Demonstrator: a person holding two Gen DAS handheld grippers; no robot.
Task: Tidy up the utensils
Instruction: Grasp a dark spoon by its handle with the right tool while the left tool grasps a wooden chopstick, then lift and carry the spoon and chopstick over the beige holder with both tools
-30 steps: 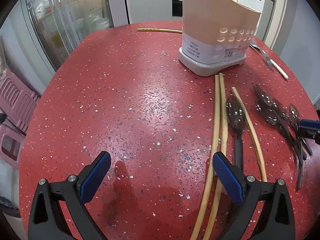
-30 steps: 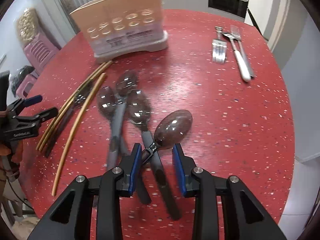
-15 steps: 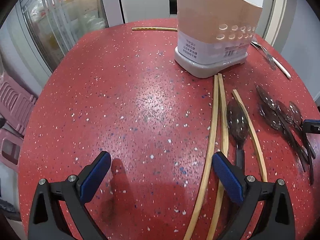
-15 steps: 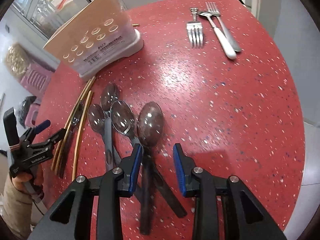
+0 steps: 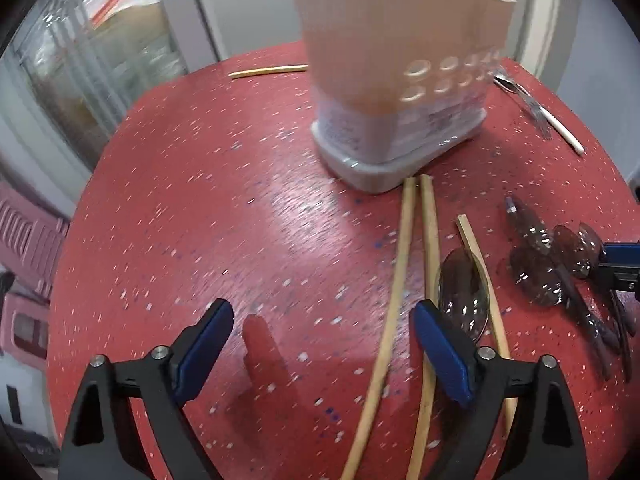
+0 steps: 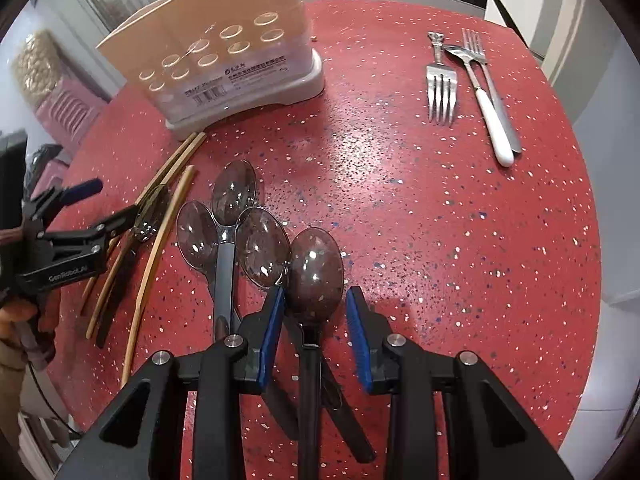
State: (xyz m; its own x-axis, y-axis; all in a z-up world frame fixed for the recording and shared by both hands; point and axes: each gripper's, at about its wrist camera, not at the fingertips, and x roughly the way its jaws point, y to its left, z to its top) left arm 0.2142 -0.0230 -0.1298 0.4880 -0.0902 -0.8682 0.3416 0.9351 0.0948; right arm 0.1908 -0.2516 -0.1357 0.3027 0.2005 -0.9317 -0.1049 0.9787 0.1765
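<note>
Two tools | left tool [image 5: 320, 354] wide, empty | right tool [image 6: 315, 326] straddling spoon [image 6: 316, 266], grip unclear

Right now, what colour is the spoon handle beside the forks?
White; right wrist view shows it best.

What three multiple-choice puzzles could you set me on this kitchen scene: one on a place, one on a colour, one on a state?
1. Where do the far ends of the paired chopsticks lie?
A. By the utensil holder
B. On the forks
C. Inside a cup

2. What colour is the table?
A. Green
B. Speckled red
C. White

3. How is the left gripper?
A. Shut on a fork
B. Shut on a spoon
C. Open, gripping nothing

Answers: 1 A, their tips lie by the holder's base; 2 B, red with pale flecks; 3 C, its blue pads stand wide apart.
</note>
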